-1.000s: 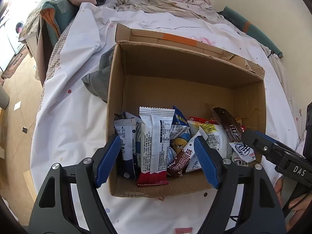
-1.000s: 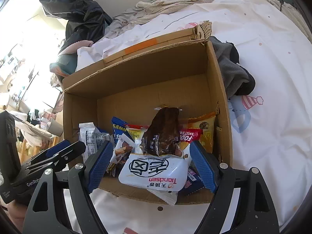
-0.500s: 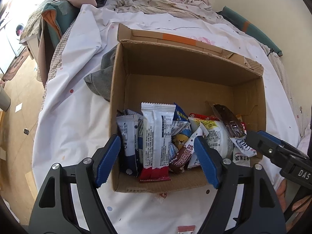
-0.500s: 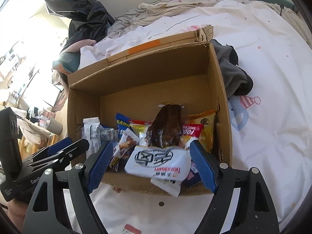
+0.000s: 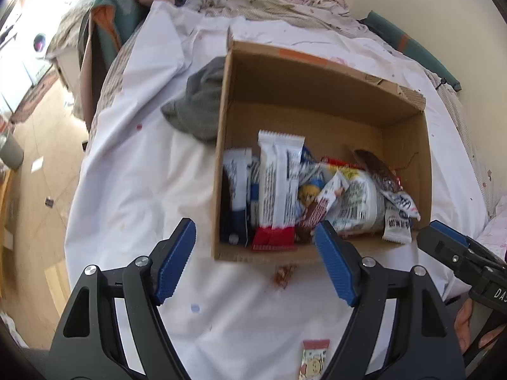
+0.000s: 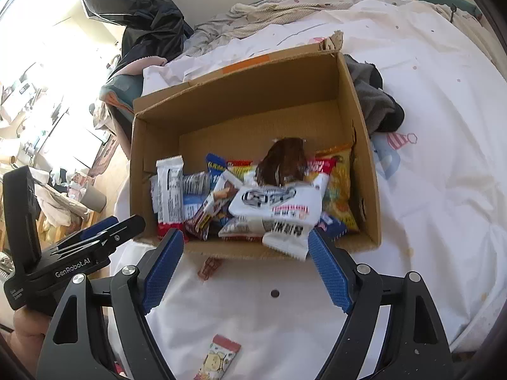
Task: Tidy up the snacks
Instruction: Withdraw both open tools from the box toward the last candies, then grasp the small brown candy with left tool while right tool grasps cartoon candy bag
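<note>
An open cardboard box (image 5: 317,95) (image 6: 247,95) stands on a white bedsheet and holds several snack packets against its near wall, among them a tall white and red bar (image 5: 277,186) (image 6: 169,191), a white packet with black print (image 6: 275,204) and a dark brown wrapper (image 6: 283,163). A small snack packet (image 5: 313,359) (image 6: 220,356) lies loose on the sheet in front. A small reddish-brown snack (image 5: 283,274) (image 6: 209,267) lies by the box's near wall. My left gripper (image 5: 255,259) is open and empty, short of the box. My right gripper (image 6: 245,267) is open and empty too.
A grey cloth (image 5: 198,107) (image 6: 374,101) lies against one side of the box. Rumpled bedding and dark clothes (image 6: 142,9) are piled at the far end of the bed. The bed edge and wooden floor (image 5: 35,145) are to the left.
Both grippers have drawn back from the box and stayed open. The box now sits farther ahead, and the loose packets on the sheet have come into view.
</note>
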`<state>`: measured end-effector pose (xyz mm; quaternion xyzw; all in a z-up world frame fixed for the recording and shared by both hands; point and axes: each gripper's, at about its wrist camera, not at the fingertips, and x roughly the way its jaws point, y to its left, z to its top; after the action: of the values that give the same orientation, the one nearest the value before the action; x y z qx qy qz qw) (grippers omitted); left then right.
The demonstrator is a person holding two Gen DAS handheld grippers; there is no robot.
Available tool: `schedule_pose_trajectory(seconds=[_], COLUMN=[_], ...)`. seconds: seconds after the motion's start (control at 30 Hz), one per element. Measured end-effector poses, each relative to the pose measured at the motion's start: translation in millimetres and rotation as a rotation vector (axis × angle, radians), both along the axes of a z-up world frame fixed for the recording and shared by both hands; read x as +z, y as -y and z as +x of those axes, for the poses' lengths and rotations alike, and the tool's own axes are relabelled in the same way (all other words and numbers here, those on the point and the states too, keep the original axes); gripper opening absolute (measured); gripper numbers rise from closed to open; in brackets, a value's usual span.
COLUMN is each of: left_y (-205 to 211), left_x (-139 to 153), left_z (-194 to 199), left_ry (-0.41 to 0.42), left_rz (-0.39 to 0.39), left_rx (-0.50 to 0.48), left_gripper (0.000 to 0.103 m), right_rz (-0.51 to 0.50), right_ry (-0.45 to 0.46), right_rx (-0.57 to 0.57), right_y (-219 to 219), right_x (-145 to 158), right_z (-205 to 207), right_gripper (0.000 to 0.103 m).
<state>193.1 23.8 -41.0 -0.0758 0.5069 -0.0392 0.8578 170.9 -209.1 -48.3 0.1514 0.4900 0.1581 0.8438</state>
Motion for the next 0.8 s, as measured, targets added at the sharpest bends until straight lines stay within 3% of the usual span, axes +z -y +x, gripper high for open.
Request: schedule_pose_trajectory(seconds=[0.33,0.53,0.67,0.8], left_y=[-12,-18,-22,-24], left_x=[-12,-13,-13,-13], left_z=[-22,-29,-30,-28], left_ry=[-0.055,-0.064,-0.063,-0.071], left_rz=[-0.011,-0.018,-0.014,-0.014], left_rx=[0.052,0.081,0.104,0.122], left_gripper=[0.075,0.075,0.075,0.075], right_rz=[0.002,-0.055,-0.027,-0.115], right_ry=[-0.082,-0.253,-0.409,-0.426], right_rx=[0.027,0.104,0.147,0.21], right_y=[-14,-45,-66,-92], right_x=[-21,-60,-93,-108], right_z=[-35,-60,-80,-97], right_gripper=[0.084,0.083,0.077,0.077])
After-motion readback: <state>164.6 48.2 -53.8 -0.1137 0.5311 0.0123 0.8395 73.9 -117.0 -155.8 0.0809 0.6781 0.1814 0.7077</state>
